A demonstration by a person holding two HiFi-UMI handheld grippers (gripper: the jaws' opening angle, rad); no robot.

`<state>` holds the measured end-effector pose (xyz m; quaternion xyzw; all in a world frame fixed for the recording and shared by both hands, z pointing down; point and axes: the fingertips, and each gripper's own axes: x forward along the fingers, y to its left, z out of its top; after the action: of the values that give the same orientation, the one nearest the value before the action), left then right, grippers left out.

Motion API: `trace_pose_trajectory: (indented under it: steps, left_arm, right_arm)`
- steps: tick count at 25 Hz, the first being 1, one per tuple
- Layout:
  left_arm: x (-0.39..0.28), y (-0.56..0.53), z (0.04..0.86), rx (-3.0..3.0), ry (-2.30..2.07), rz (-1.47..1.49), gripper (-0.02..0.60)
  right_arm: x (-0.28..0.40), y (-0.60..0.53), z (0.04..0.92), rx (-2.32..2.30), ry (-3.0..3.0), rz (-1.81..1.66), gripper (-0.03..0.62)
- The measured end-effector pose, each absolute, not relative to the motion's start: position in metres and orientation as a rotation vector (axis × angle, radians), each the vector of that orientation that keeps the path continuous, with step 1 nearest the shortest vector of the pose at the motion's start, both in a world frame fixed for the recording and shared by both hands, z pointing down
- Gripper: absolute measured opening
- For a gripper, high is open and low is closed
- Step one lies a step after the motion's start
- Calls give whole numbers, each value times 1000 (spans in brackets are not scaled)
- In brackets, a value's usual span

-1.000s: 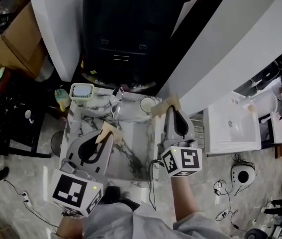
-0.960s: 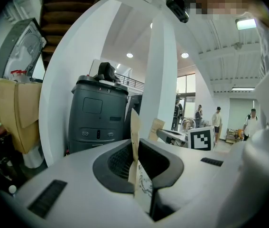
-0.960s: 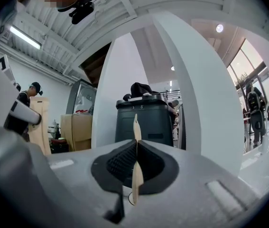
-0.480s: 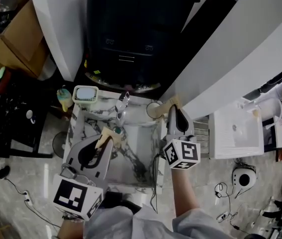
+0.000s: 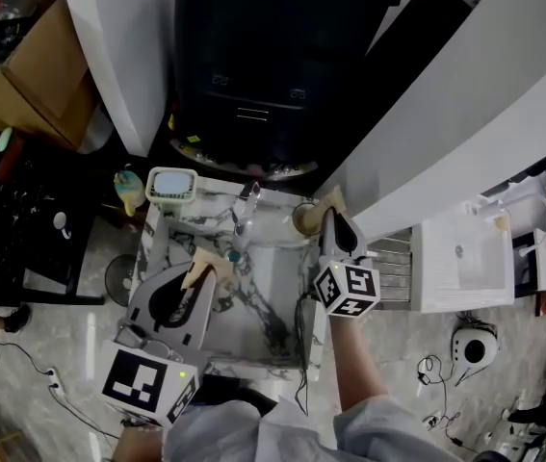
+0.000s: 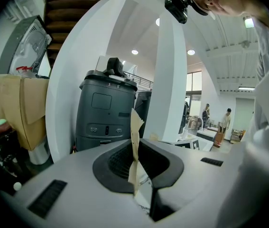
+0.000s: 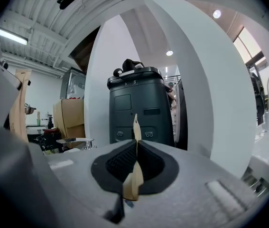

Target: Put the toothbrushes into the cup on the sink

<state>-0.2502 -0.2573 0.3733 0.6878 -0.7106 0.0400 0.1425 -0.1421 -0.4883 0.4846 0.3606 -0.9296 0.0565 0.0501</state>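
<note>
In the head view a beige cup [image 5: 303, 218] stands on the marble sink [image 5: 149, 250] at its back right corner. My right gripper [image 5: 331, 203] is shut with nothing between its pads, and its tip is right beside the cup. My left gripper [image 5: 200, 263] hangs over the left of the basin, its tan pads meeting. A small teal-tipped thing [image 5: 233, 255], perhaps a toothbrush head, lies just right of that tip; whether it is held I cannot tell. In the left gripper view the left gripper [image 6: 134, 127] shows no toothbrush. The right gripper [image 7: 135, 127] in its own view shows none either.
A chrome faucet [image 5: 247, 203] stands at the back of the basin, with a green soap dish [image 5: 169, 186] and a small bottle [image 5: 126, 189] to its left. A tall dark machine [image 5: 253, 65] and white columns rise behind. A white sink [image 5: 465, 263] is at the right.
The right gripper's tip has drawn closer to the cup. The left gripper has stayed over the basin. The head view has shifted a little.
</note>
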Motion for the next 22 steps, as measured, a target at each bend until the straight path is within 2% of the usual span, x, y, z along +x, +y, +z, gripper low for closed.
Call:
trace_pose_trajectory:
  steps: [13, 15, 22]
  left_arm:
    - [-255, -258, 379, 1978, -2037, 103, 34]
    - [-253, -258, 378, 1978, -2039, 109, 34]
    - [-246, -255, 375, 1986, -2037, 112, 34]
  right_arm:
    - [-144, -498, 509, 1094, -2743, 175, 2]
    - [-144, -496, 509, 1087, -2742, 185, 41]
    - [-136, -492, 497, 1095, -2739, 131, 81]
